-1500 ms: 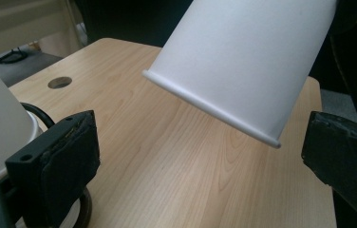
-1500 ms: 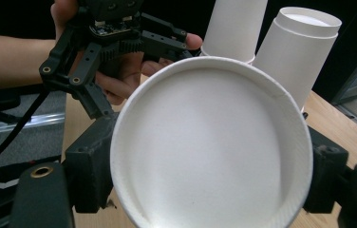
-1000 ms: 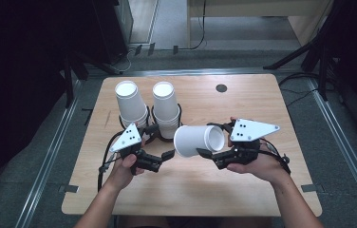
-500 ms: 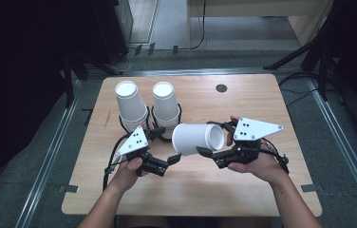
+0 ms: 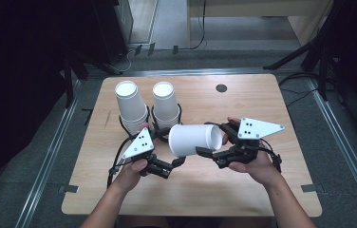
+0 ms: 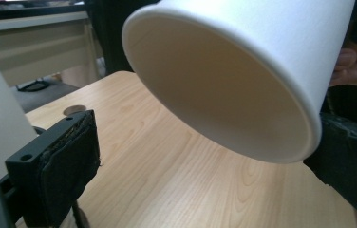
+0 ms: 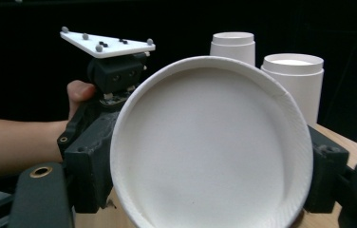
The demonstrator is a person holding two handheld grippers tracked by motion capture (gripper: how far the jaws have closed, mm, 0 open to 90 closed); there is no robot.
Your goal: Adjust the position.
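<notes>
The white paper cup (image 5: 194, 139) lies on its side, clear of the table (image 5: 243, 190), over the middle of the tabletop and just in front of the two cup stacks. In the high view its bottom end points toward the person's right and its open mouth toward the person's left.

The right gripper (image 5: 214, 142) has hold of this cup at the bottom end: in the right gripper view the cup's round base (image 7: 210, 142) sits between the two black jaws, one pressing on each side, and the rim is slightly flattened at the upper right. The jaws are closed onto the cup, which keeps them apart.

The left gripper (image 5: 179, 160) sits just below the cup's mouth in the high view. In the left gripper view the open mouth (image 6: 224, 90) hangs above and between the jaws; the left pad (image 6: 67, 166) stands well clear of the cup, the right pad is beside the rim, and contact there cannot be confirmed. The jaws stand wide apart and grip nothing.

Behind the cup, two stacks of white cups stand upright, mouths down: the left stack (image 5: 130, 107) and the right stack (image 5: 165, 103), each in a black ring holder. A small dark hole (image 5: 221, 88) marks the far part of the table.
</notes>
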